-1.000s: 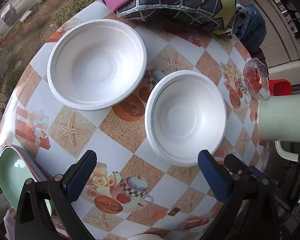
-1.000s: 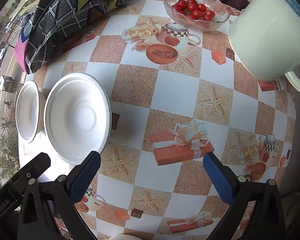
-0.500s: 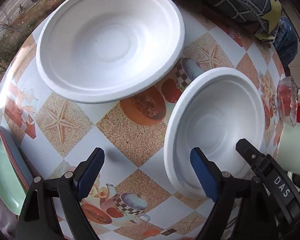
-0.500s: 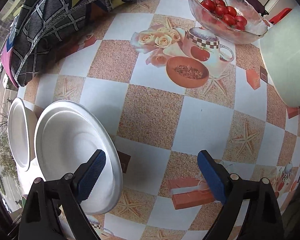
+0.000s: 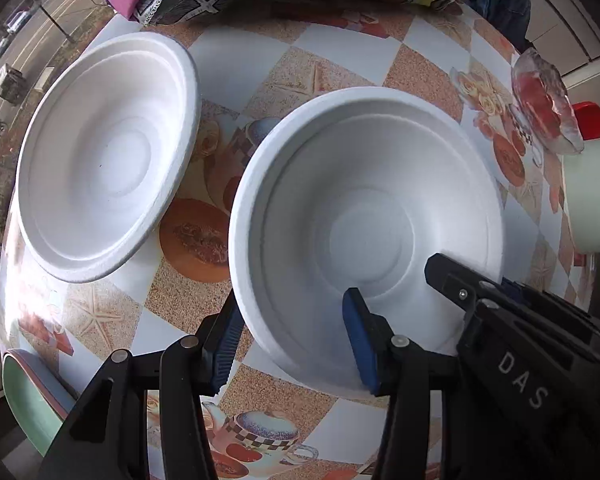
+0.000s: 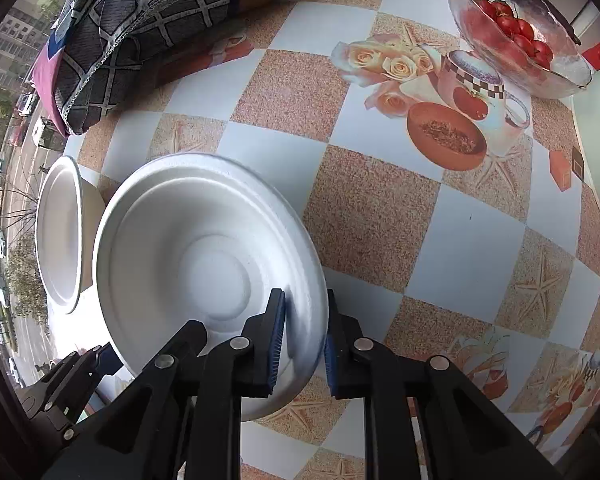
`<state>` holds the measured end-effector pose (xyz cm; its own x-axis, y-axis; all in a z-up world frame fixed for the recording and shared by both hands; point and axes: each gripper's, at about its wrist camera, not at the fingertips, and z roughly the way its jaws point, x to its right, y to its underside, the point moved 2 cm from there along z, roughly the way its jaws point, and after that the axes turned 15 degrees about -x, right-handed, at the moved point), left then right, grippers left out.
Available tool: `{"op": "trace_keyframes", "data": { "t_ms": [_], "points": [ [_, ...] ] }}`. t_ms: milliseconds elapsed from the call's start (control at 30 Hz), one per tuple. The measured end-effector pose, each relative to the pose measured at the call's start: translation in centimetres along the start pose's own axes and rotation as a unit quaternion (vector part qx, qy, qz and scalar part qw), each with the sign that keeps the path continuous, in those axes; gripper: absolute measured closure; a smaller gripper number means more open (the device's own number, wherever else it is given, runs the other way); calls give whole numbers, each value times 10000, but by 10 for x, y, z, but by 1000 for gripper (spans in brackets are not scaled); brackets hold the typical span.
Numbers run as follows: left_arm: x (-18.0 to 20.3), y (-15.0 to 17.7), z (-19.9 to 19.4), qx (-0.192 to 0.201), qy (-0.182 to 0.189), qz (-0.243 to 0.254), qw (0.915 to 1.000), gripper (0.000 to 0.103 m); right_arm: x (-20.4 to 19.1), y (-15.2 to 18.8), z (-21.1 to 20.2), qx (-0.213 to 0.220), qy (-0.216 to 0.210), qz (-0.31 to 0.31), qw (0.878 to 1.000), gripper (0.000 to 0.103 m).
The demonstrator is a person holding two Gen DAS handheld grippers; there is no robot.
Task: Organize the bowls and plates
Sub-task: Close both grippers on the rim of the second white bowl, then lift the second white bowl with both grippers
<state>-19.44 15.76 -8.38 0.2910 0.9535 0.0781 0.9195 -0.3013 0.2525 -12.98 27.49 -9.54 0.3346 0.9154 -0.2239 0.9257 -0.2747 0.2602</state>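
Two white foam bowls sit on a round table with a patterned cloth. The nearer bowl (image 5: 364, 220) (image 6: 204, 264) has both grippers on it. My left gripper (image 5: 290, 340) straddles its near-left rim: one pad is against the outside wall, the other inside the bowl, and the jaws are closing on the wall. My right gripper (image 6: 302, 340) is shut on the same bowl's right rim, which sits pinched between the blue pads; it also shows as a black body (image 5: 500, 300) in the left wrist view. The second bowl (image 5: 104, 156) (image 6: 60, 236) lies free to the left.
A stack of plates with a green one (image 5: 24, 400) on top pokes over the table's near-left edge. A glass bowl of red tomatoes (image 6: 516, 32) and a pale jug (image 5: 592, 192) stand at the right. Patterned fabric (image 6: 140, 20) lies along the back.
Both grippers came down onto the nearer bowl. The left one slid right so its jaws span the bowl's left rim and narrowed. The right one's wide jaws shut on the right rim.
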Motion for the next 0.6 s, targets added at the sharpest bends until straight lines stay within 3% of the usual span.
{"op": "trace_keyframes", "data": {
  "t_ms": [67, 200, 333, 600],
  "points": [
    [18, 1, 1, 0, -223, 540, 9983, 49, 2, 10, 2, -5, 125, -43, 9999, 84],
    [35, 13, 5, 35, -341, 1142, 9929, 49, 11, 27, 7, -100, 72, 16, 9999, 84],
    [46, 24, 10, -32, -357, 1530, 9876, 49, 16, 46, 13, -196, 39, 78, 9998, 84],
    [55, 79, 25, -157, -542, 2128, 9755, 49, 23, 103, 32, -408, -112, 248, 9988, 83]
  ]
}}
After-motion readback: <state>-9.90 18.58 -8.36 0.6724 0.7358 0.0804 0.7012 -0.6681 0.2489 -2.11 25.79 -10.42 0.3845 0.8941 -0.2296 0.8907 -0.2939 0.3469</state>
